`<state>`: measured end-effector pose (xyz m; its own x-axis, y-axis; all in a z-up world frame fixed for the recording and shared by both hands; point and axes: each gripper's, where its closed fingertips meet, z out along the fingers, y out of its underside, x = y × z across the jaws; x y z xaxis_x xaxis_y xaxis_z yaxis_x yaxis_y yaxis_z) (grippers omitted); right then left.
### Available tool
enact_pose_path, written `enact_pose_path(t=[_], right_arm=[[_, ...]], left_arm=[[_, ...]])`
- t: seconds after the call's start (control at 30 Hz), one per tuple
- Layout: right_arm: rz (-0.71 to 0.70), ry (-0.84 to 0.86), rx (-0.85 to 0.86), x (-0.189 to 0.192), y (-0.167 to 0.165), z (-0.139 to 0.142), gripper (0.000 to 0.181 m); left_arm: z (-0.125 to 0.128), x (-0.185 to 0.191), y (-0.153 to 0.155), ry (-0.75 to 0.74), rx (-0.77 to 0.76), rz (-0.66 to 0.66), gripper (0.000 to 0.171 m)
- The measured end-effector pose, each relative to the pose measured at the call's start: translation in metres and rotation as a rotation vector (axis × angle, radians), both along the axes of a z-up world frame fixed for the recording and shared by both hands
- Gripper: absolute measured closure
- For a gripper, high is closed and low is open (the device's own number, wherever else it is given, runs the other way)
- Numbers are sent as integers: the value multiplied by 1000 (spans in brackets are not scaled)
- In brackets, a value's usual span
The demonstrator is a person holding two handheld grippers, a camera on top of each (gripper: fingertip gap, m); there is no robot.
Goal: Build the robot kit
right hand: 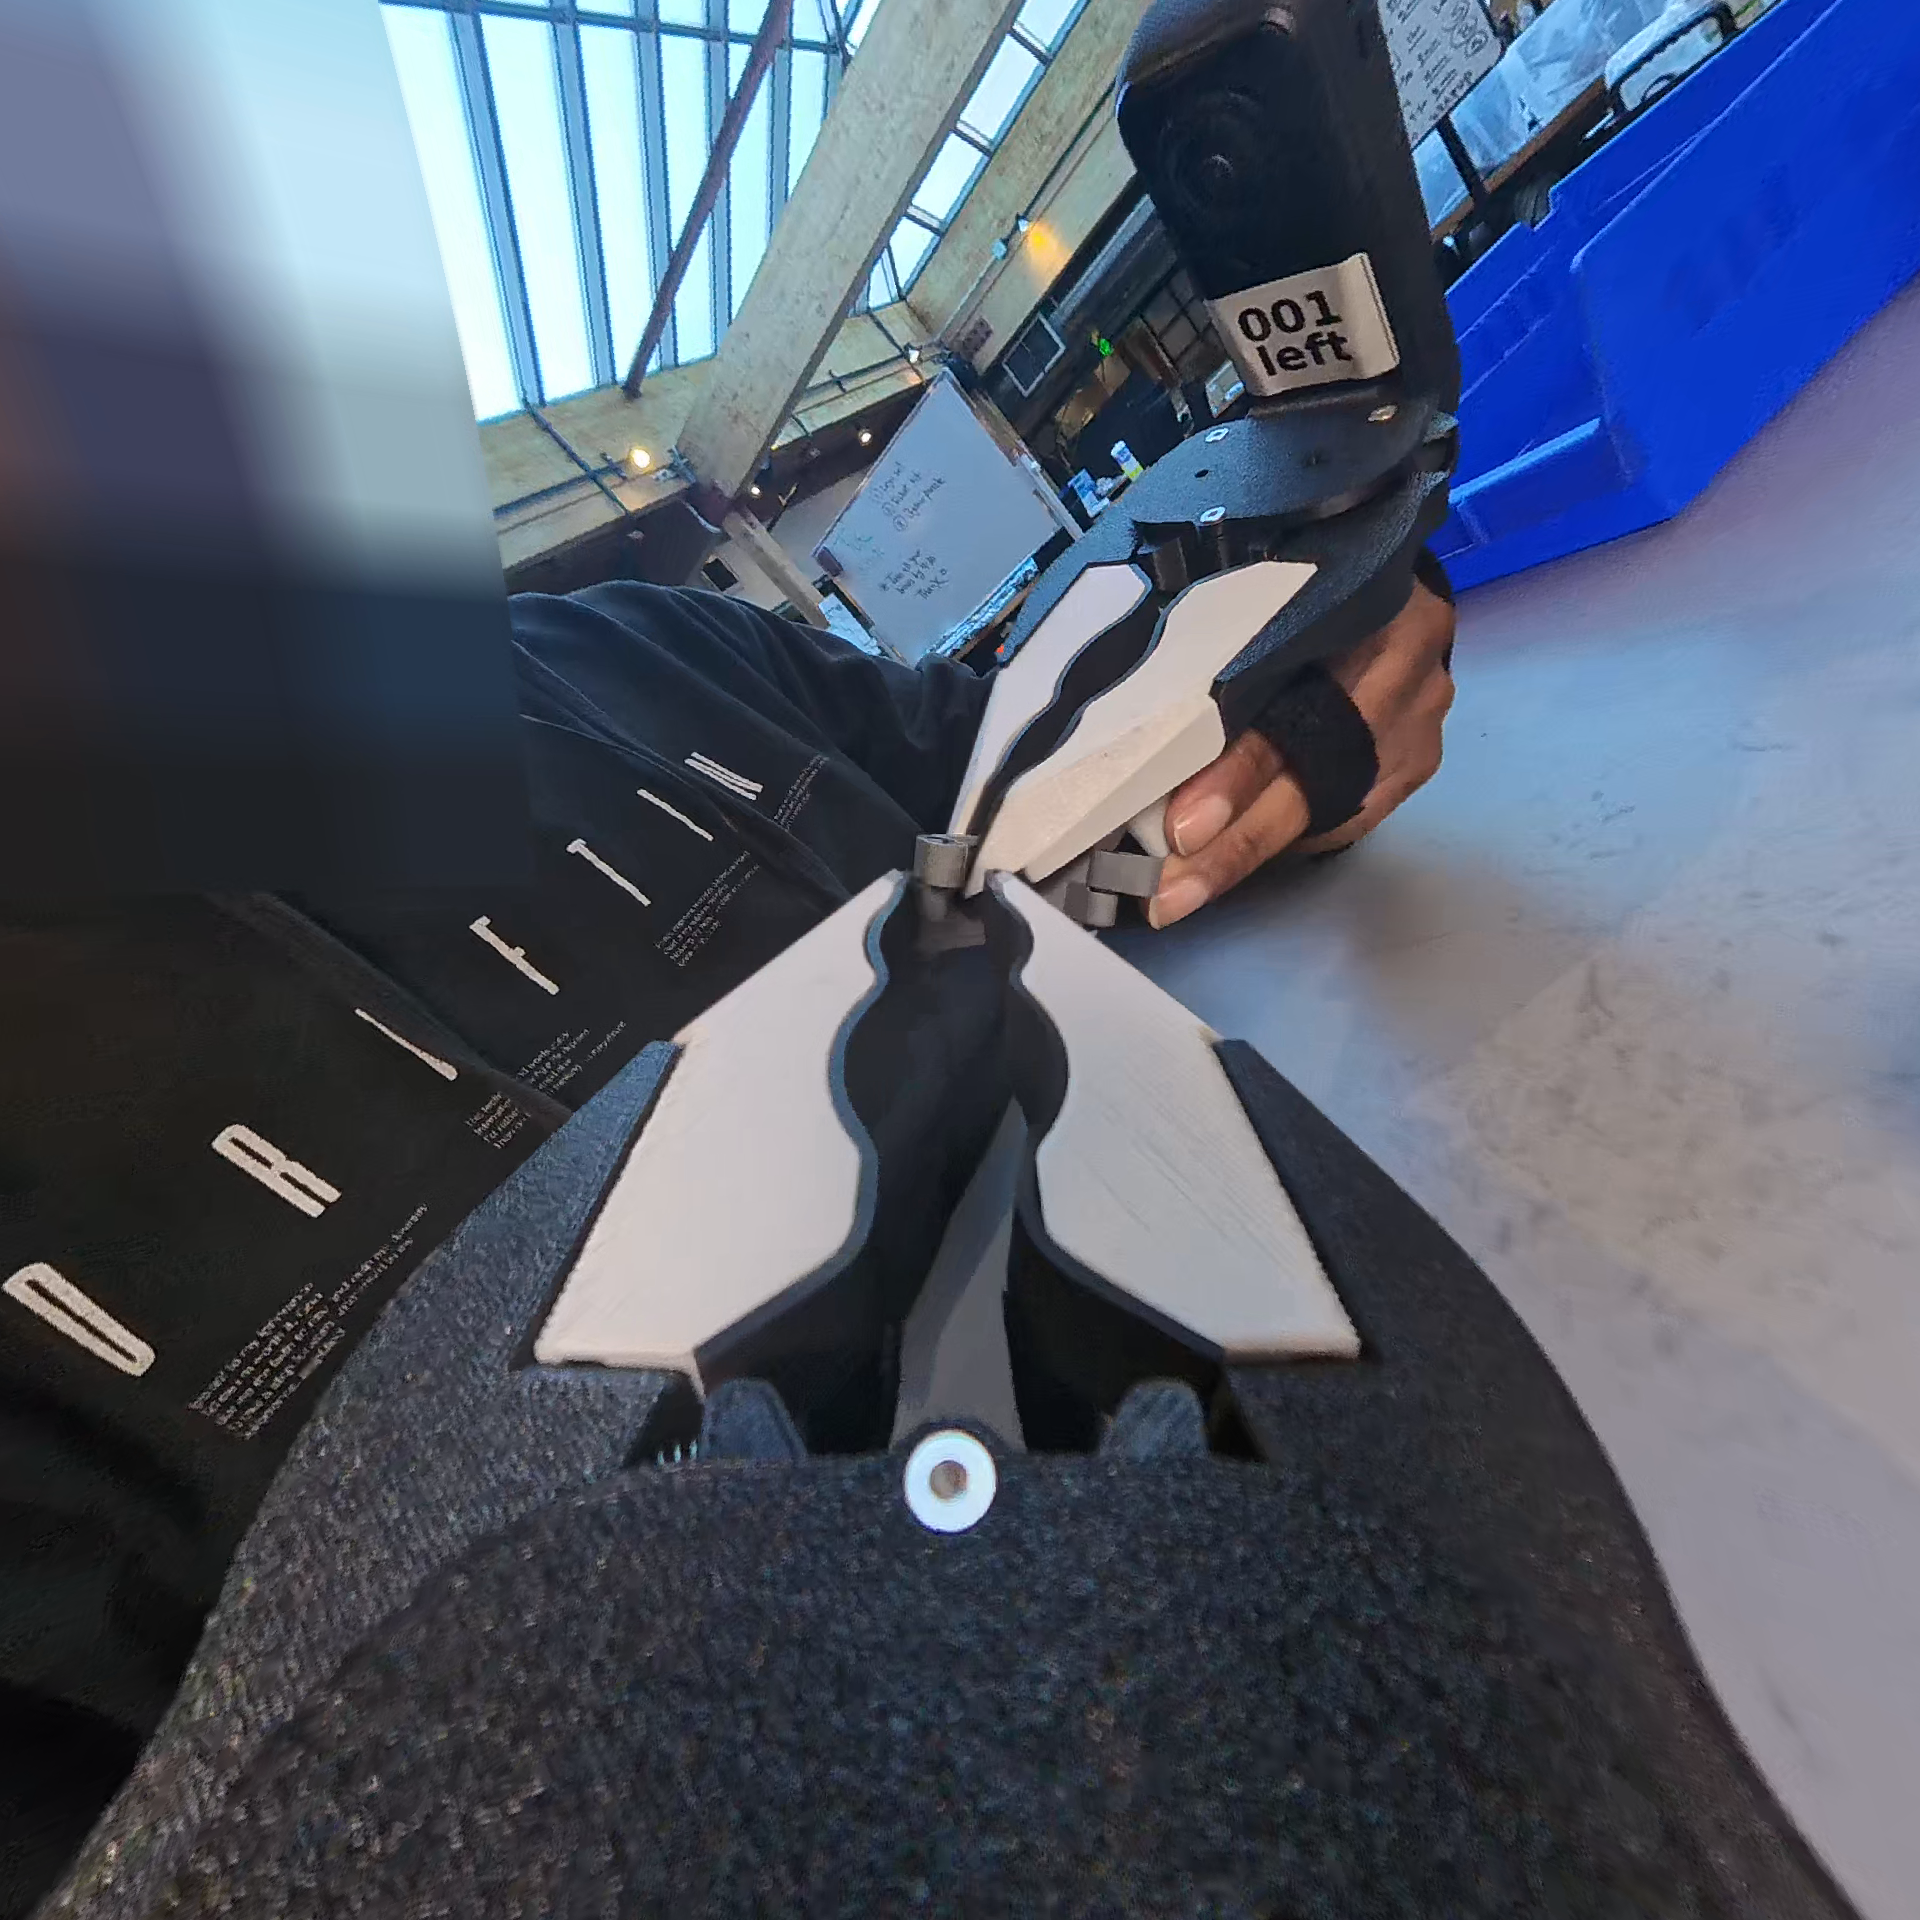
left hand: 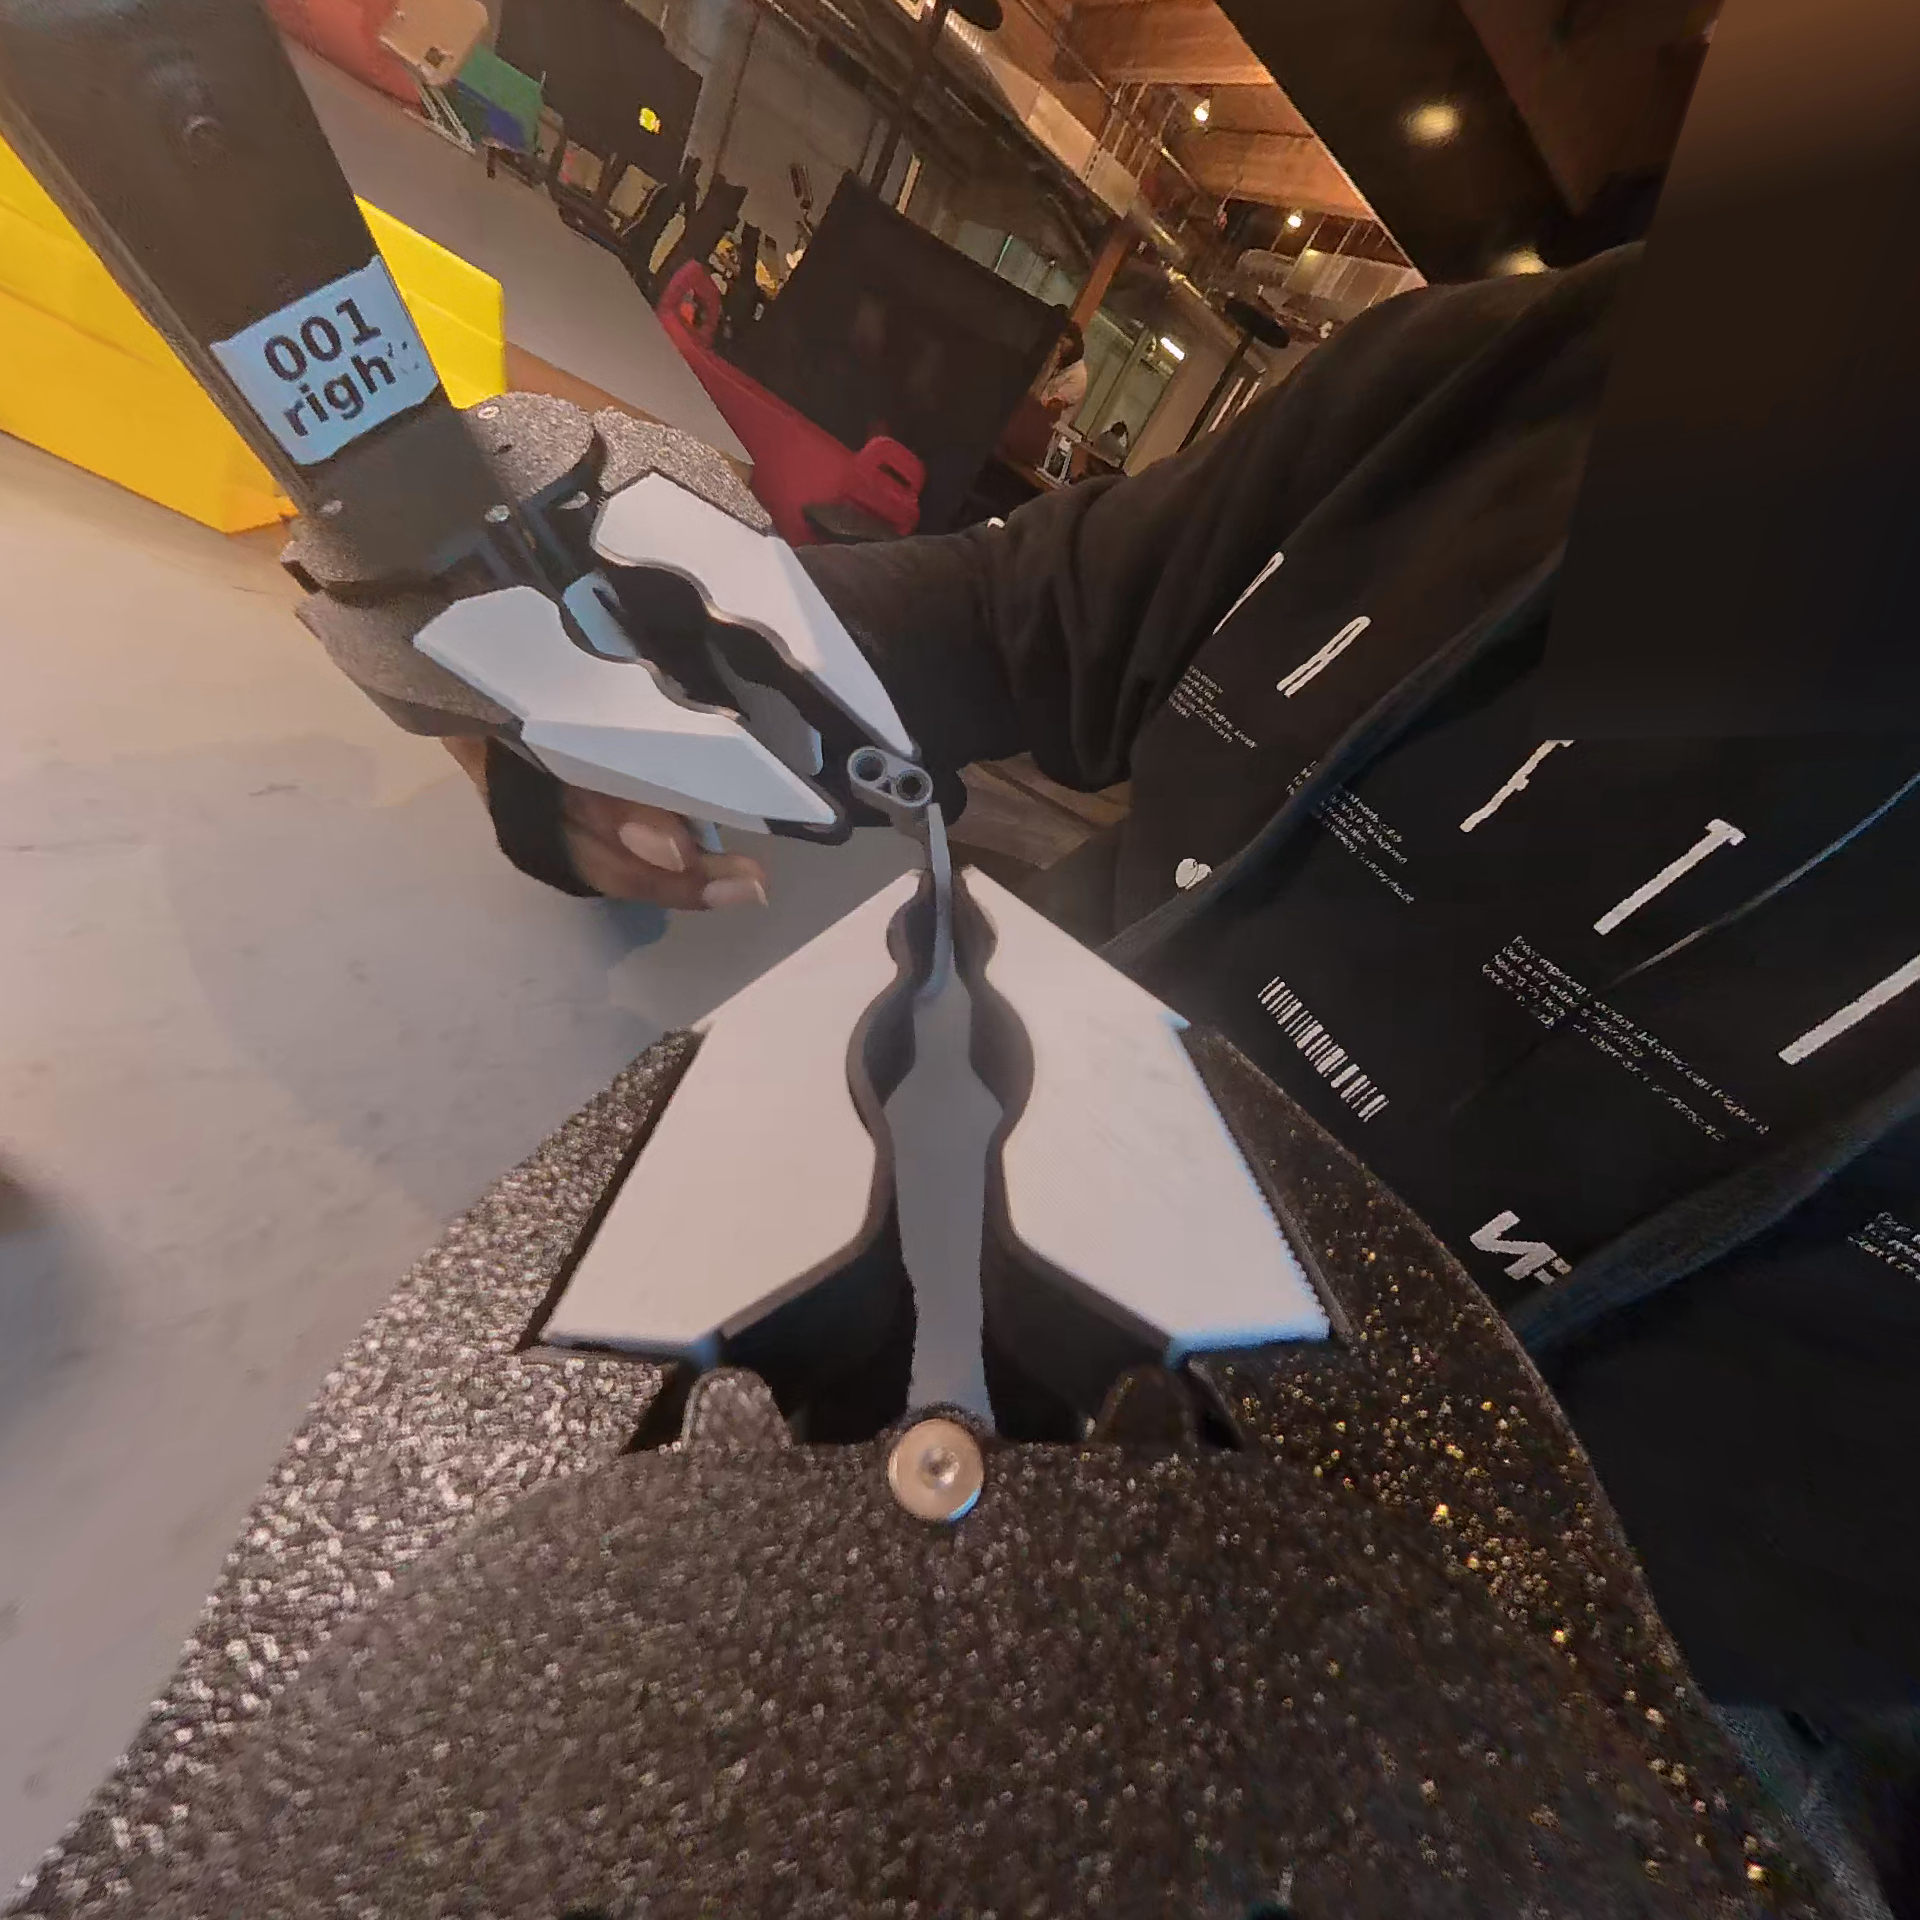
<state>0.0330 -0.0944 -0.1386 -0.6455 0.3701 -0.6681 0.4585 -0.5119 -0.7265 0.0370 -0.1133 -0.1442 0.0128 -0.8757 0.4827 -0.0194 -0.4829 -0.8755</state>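
I pinch a small grey plastic beam piece (left hand: 914, 831) between my left tool (left hand: 940, 883) and right tool (left hand: 878, 779); it looks light, stiff.

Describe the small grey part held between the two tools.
The grey part is a small piece that looks like dull plastic. One end is a short bar with two round holes; a thin curved stem runs from it. The left tool is shut on the stem, and the right tool pinches the holed end. It hangs above the pale table, touching only the tools.
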Motion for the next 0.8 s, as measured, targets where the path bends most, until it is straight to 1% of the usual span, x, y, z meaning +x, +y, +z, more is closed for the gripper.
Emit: enact_pose_path(t=[0.07,0.13,0.23,0.27,0.33,0.47,0.6,0.7,0.77,0.8], right_arm=[[9,8,-24,0,-1,3,170],[-8,9,-23,-2,0,4,174],[-46,11,-16,-5,2,4,174],[-78,19,11,-6,5,3,174],[-174,34,142,-9,11,-2,175],[-387,76,532,-13,23,-10,175],[-585,94,830,-14,34,-17,175],[-662,108,1005,-13,37,-21,175],[-649,107,1044,-12,35,-23,175],[-622,107,1025,-10,33,-23,175]], left_arm=[[0,0,0,-3,-4,0,170],[0,-1,1,-9,-9,1,170],[-2,-3,5,3,-15,24,170],[-3,-5,8,15,-18,45,170],[-9,-8,14,44,-28,88,169],[-17,-12,26,101,-41,171,169],[-25,-13,37,174,-40,244,169],[-29,-12,40,222,-21,277,170],[-31,-11,37,250,12,268,170],[-31,-10,35,257,34,256,170]])
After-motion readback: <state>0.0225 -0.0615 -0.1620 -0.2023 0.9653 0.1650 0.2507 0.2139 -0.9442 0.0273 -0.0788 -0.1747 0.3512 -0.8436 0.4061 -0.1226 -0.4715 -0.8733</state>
